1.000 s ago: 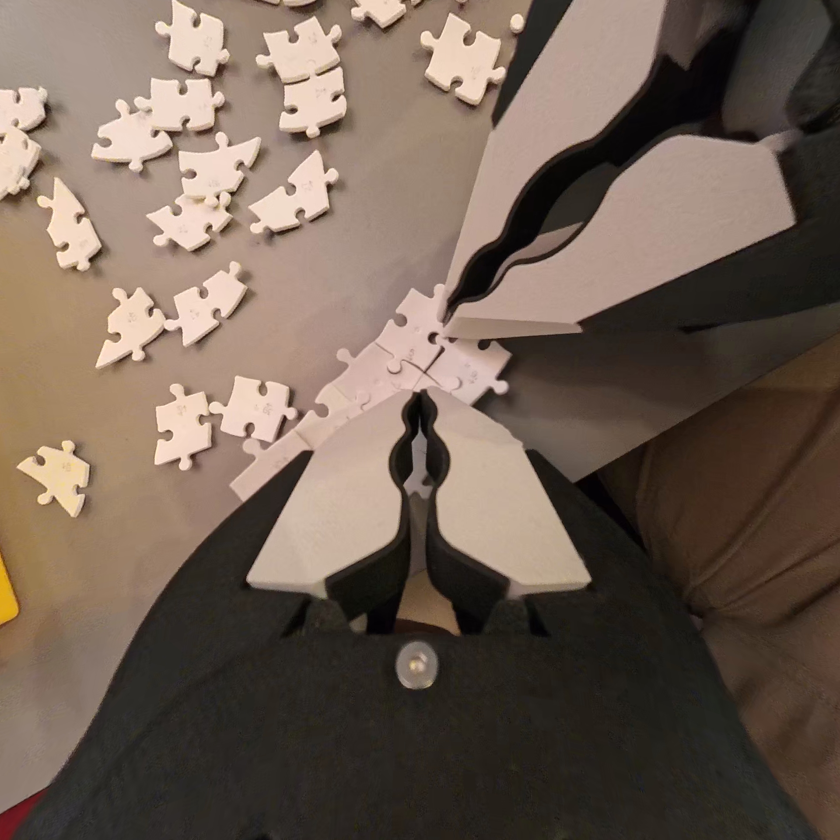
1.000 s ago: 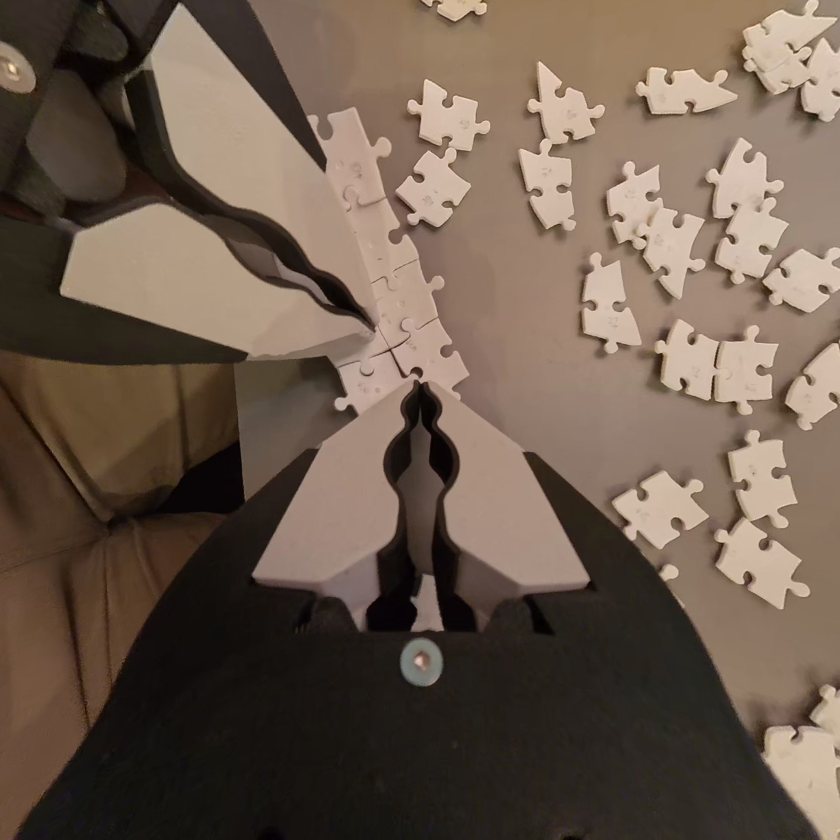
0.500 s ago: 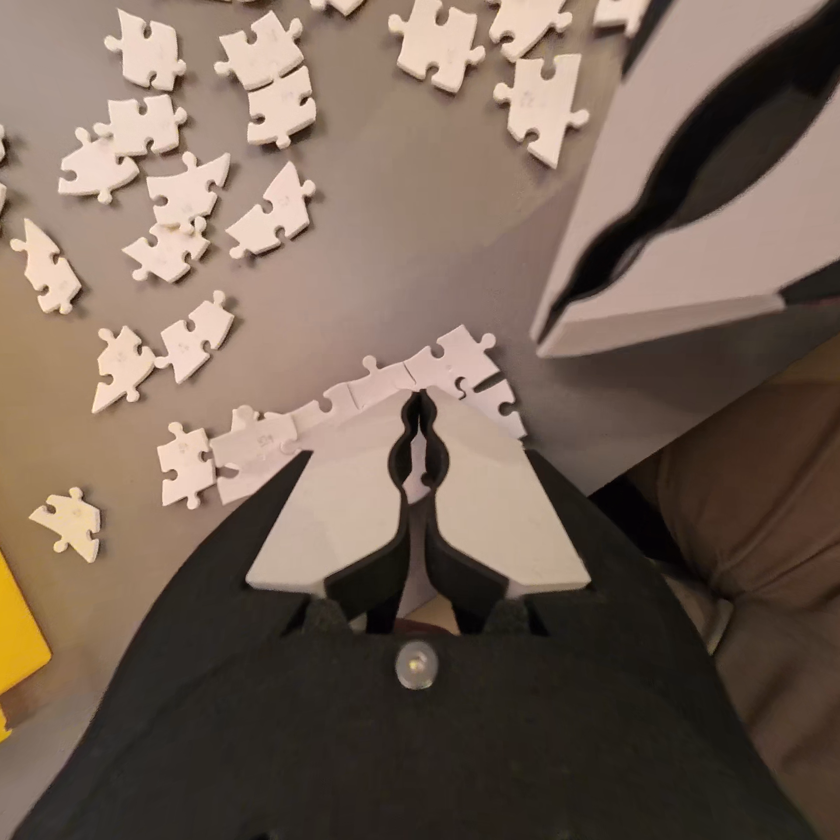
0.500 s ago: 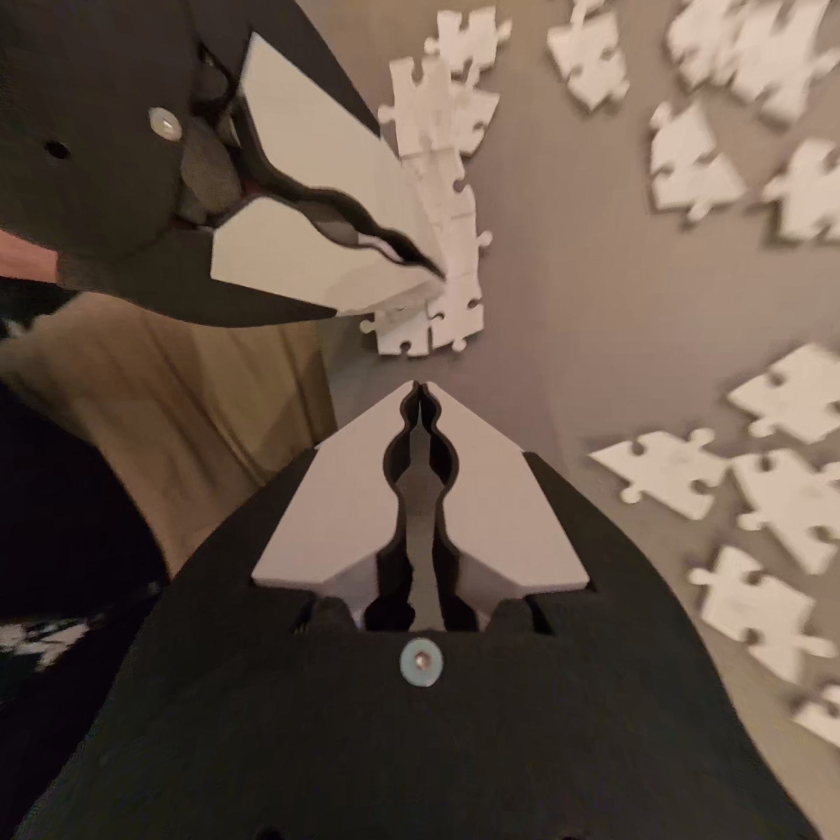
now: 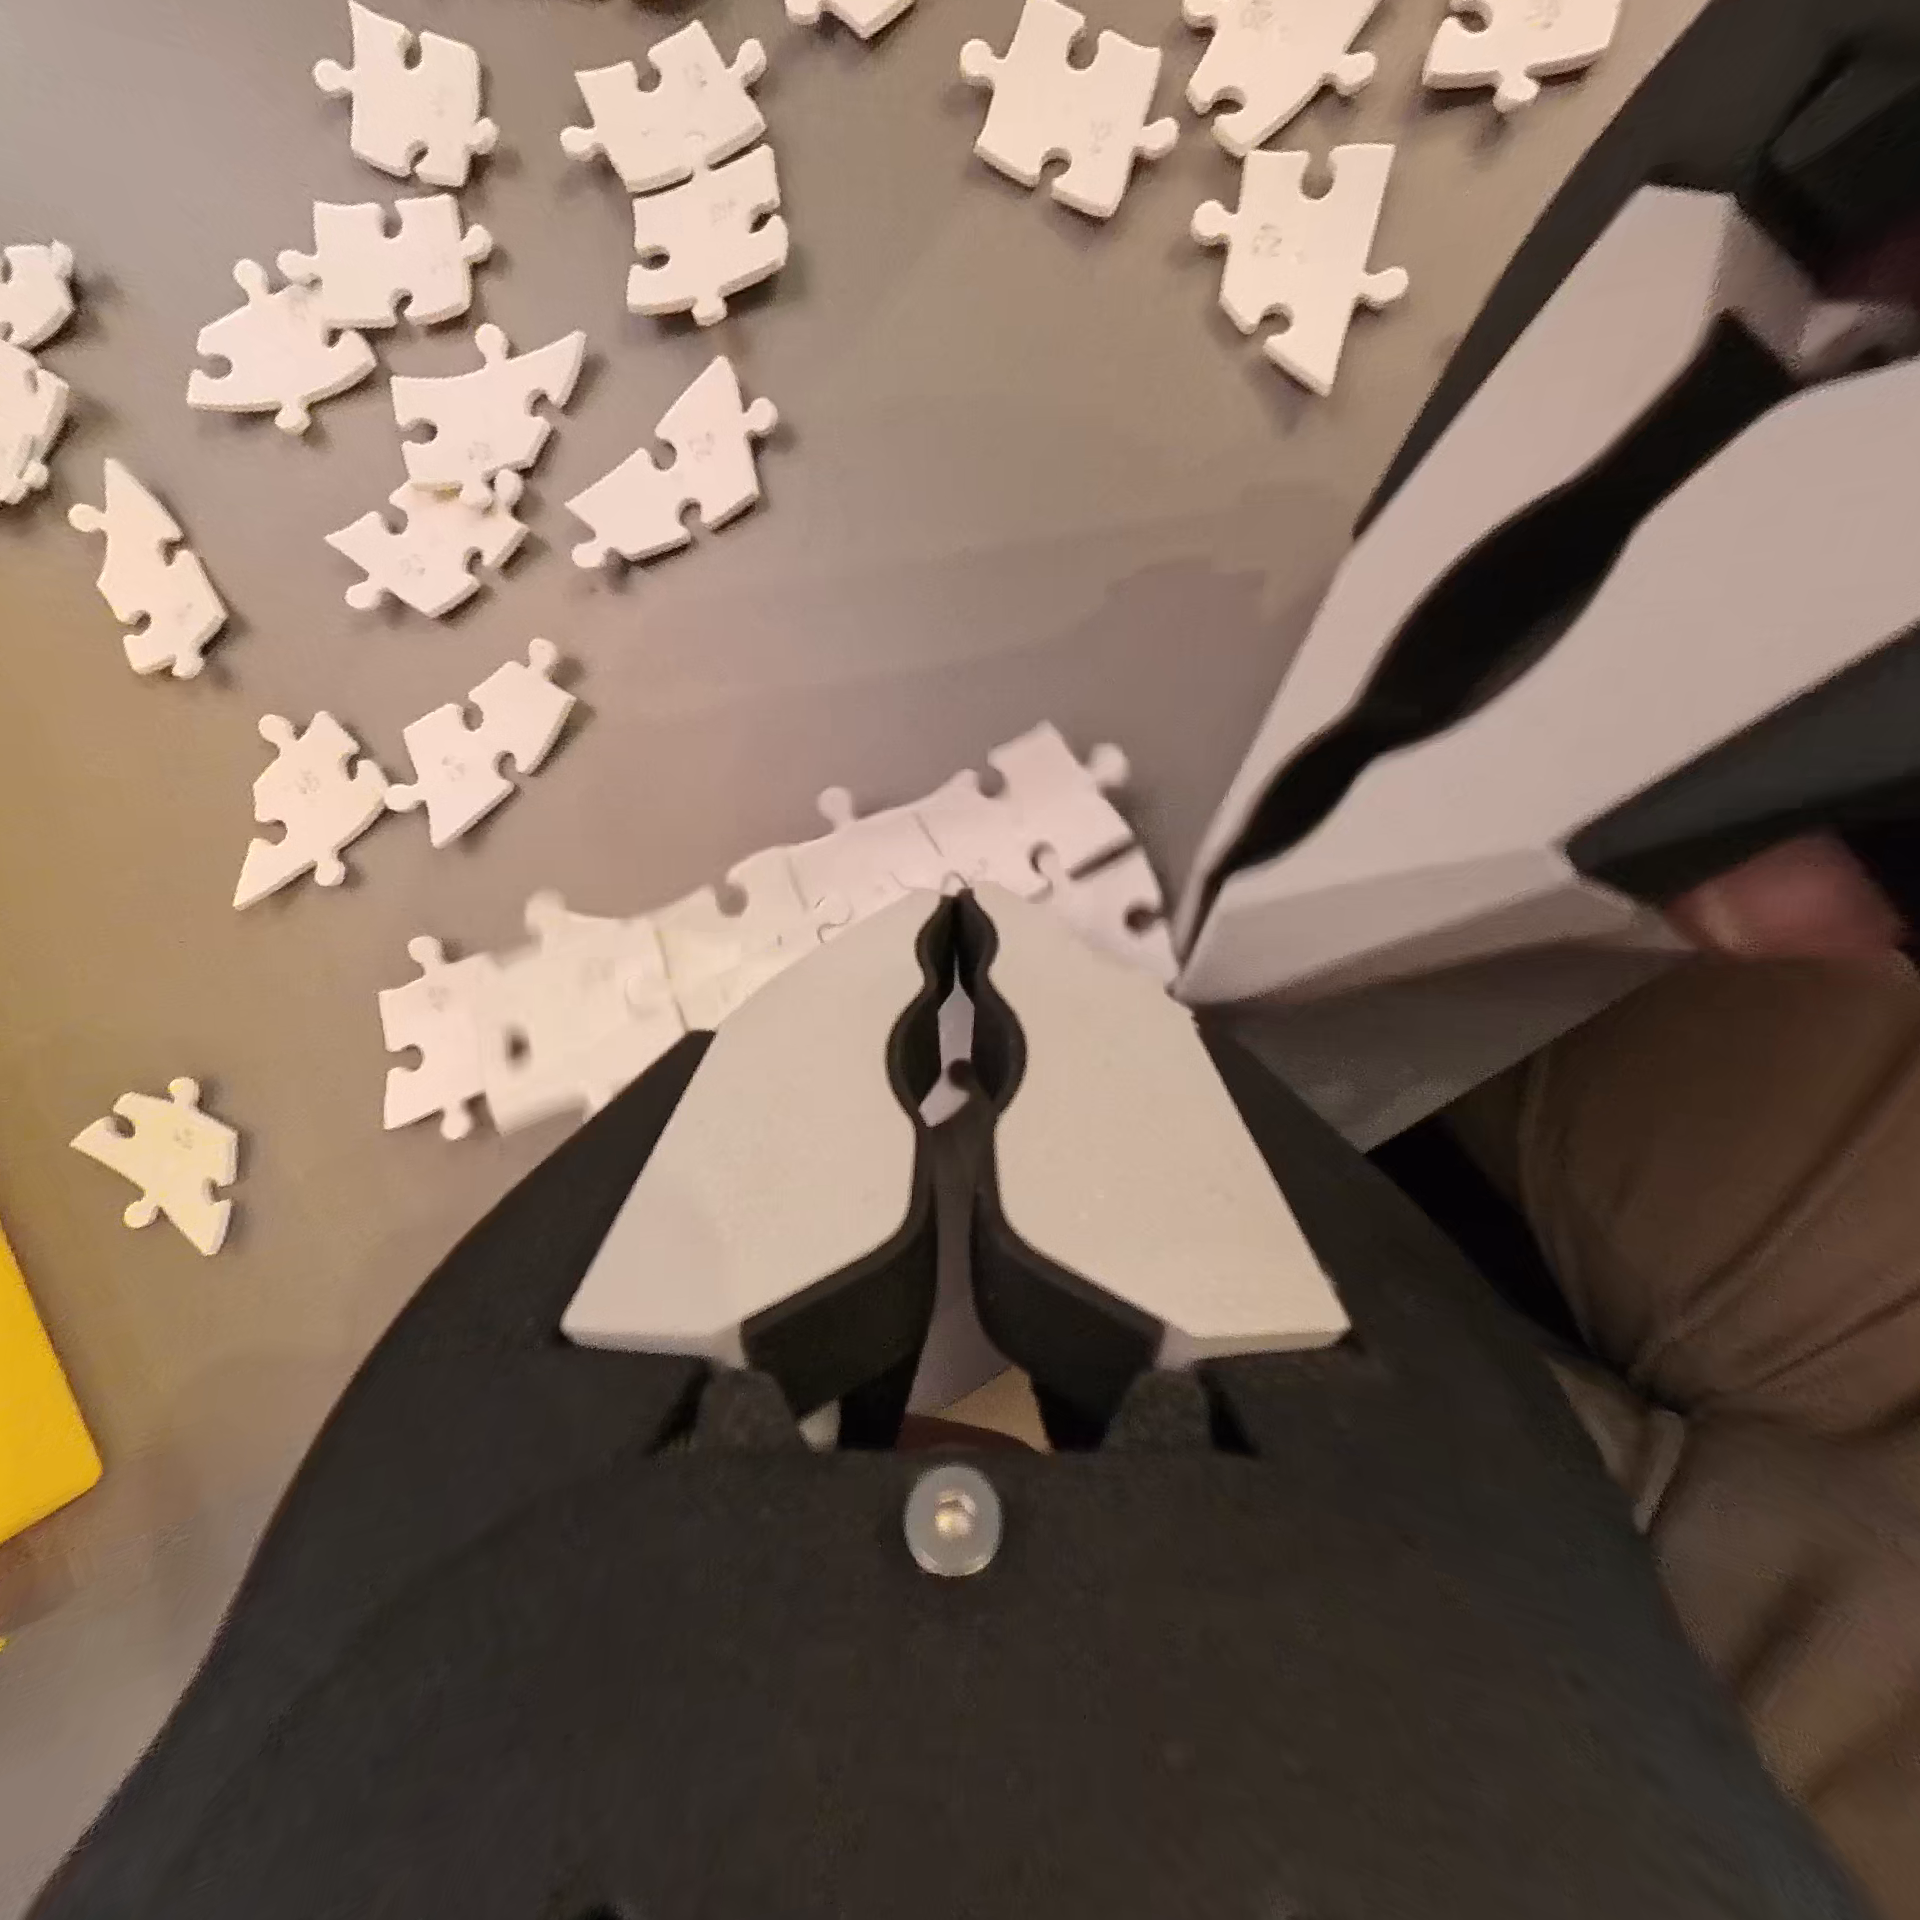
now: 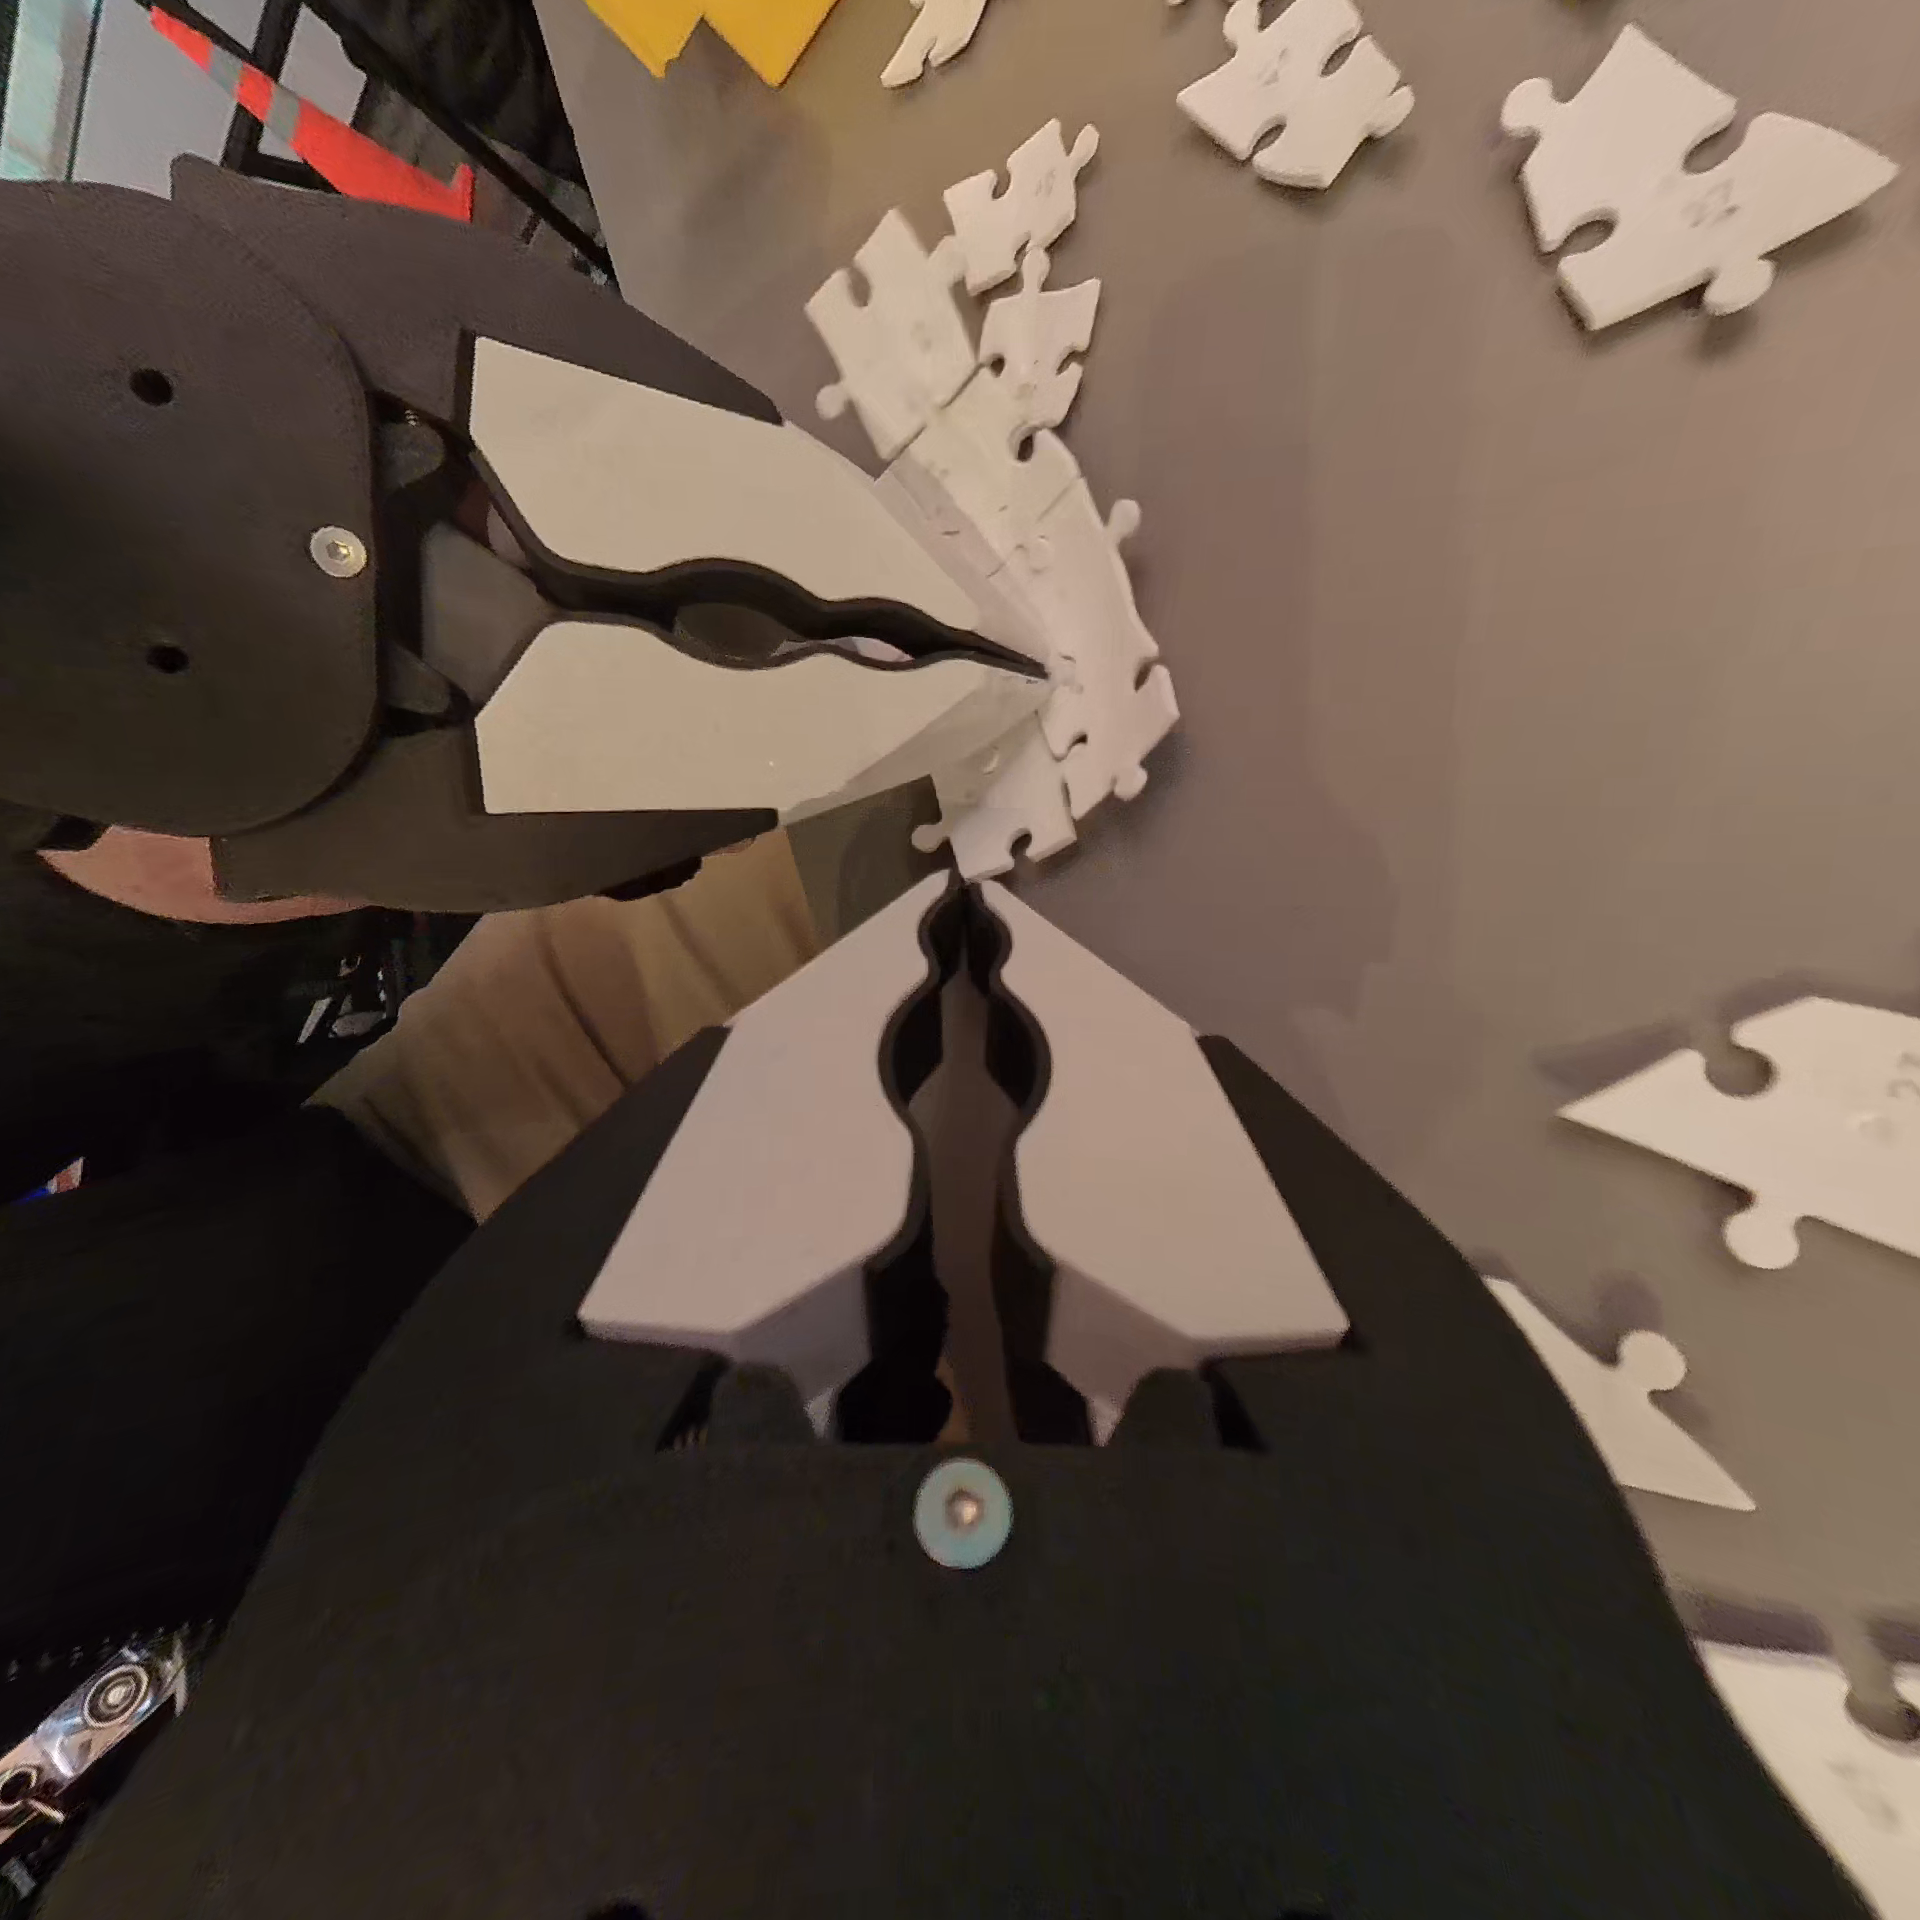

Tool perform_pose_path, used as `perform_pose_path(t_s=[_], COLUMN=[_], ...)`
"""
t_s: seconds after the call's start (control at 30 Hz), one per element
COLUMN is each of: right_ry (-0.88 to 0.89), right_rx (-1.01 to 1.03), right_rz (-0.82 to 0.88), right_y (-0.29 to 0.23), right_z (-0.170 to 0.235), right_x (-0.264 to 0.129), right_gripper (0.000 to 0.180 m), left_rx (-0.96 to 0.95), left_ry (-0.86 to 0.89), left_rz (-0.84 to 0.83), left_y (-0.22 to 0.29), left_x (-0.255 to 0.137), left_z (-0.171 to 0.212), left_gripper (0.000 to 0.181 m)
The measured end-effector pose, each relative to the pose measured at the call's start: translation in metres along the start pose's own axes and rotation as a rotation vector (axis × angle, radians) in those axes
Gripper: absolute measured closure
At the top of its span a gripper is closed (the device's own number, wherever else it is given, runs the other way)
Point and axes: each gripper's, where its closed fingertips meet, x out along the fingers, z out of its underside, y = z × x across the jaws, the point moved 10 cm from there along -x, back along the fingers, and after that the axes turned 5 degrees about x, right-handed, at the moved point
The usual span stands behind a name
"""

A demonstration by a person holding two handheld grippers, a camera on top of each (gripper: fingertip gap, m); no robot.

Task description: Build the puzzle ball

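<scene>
A curved strip of joined white puzzle pieces [image 5: 862, 868] lies near the table's front edge. My left gripper [image 5: 956, 909] is shut on its near end, with white showing between the fingers. In the right wrist view the strip [image 6: 1039, 499] fans up and away from the left gripper [image 6: 1034, 670]. My right gripper [image 6: 961, 894] is shut and empty, its tip just below the strip's lowest piece [image 6: 1003, 821]. In the left wrist view the right gripper [image 5: 1195, 935] sits close to the strip's right end.
Several loose white puzzle pieces [image 5: 675, 468] are scattered on the grey table [image 5: 935, 582], and also to the right in the right wrist view [image 6: 1683, 197]. A yellow object [image 5: 31, 1403] lies at the left edge. A brown cushion [image 5: 1714, 1351] is beyond the table edge. Only a small space, under 4 cm, lies between the two pairs of fingers.
The right gripper pulled off the strip, then came back close beside it. The left gripper kept its hold and the strip swung round and now arcs to the left.
</scene>
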Motion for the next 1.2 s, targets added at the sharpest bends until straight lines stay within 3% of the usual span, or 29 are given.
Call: perform_pose_path(t_s=[0.67, 1.2], right_ry=[0.116, 0.121], right_rx=[0.006, 0.159], right_rz=[0.030, -0.024], right_y=[0.012, 0.023], right_z=[-0.011, -0.020], right_x=[-0.011, -0.004], right_gripper=[0.180, 0.180], left_rx=[-0.008, -0.036], left_ry=[0.004, 0.028], left_rz=[0.006, -0.010], left_y=[-0.009, -0.009], left_x=[0.001, 0.002], left_z=[0.000, 0.004], left_gripper=[0.180, 0.181])
